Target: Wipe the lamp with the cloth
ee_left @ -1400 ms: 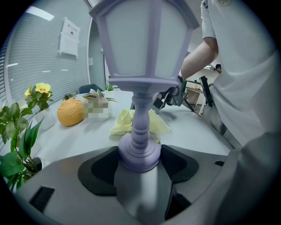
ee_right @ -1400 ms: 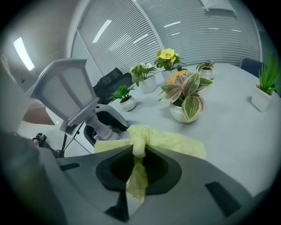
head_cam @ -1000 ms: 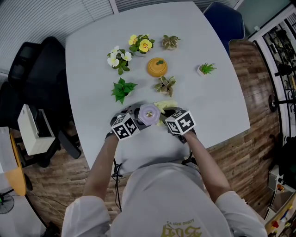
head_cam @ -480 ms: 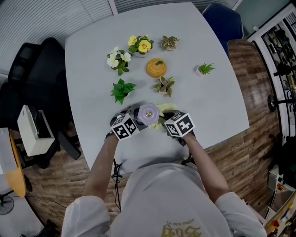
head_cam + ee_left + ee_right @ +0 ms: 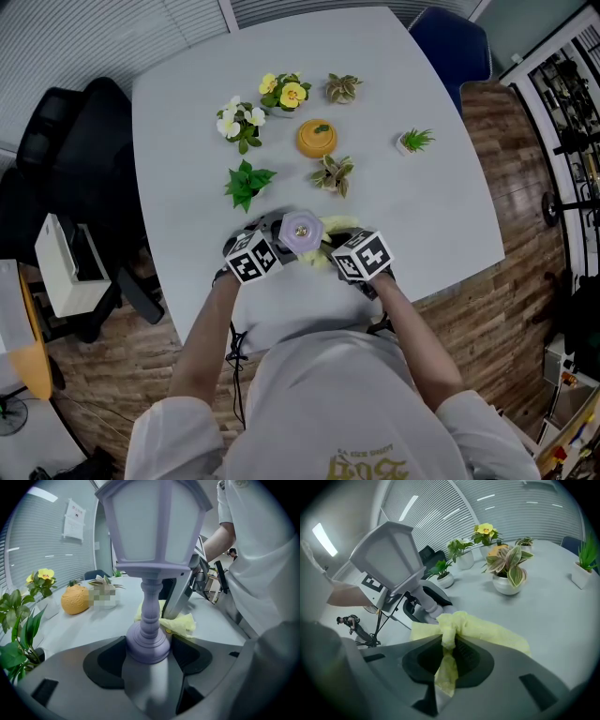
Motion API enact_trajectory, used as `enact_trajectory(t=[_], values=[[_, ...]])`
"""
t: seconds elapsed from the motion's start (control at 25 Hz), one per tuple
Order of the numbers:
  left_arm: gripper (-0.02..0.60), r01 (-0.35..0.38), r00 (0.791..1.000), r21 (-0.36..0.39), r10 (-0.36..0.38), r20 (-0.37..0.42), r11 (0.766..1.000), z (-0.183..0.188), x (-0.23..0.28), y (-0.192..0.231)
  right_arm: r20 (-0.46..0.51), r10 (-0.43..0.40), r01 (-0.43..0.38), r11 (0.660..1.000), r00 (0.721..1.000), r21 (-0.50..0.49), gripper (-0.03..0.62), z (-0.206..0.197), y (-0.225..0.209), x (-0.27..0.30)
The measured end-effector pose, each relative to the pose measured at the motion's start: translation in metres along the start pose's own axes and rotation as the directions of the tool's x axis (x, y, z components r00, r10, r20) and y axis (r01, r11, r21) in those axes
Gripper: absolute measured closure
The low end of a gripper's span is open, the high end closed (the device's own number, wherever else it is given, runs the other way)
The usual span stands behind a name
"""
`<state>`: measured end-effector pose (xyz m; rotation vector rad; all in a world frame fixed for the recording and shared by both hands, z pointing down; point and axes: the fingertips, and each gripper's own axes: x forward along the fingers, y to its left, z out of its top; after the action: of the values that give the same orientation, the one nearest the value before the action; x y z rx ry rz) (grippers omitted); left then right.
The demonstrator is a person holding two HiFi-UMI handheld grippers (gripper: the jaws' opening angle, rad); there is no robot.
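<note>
Held low: lamp (image 5: 154,531) base clamped by left hand-held gripper (image 5: 147,651); judged rigid, top-heavy. Soft cloth (image 5: 480,629) pinched in right hand-held gripper (image 5: 449,656), bunched just ahead, perhaps touching stem.

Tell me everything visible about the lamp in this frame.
The lamp is a lantern-style piece, pale lavender and plastic-looking, with white panes, a turned stem and a round foot. It stands upright, its foot clamped between the left gripper's fingers. The yellow cloth, held by the right gripper, lies close beside its foot.
</note>
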<state>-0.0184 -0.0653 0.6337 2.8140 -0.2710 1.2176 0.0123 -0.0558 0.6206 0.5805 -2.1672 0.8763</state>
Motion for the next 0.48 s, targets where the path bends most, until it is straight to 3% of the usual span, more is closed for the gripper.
enact_trajectory(t=[0.48], values=[[0.279,-0.001,1.000,0.001,0.001,0.000,1.000,0.0007,-0.0006,-0.0006,-0.018,0.026,-0.026,1.000,0.999,-0.009,0.540,-0.0054,0.0080,0.0009]])
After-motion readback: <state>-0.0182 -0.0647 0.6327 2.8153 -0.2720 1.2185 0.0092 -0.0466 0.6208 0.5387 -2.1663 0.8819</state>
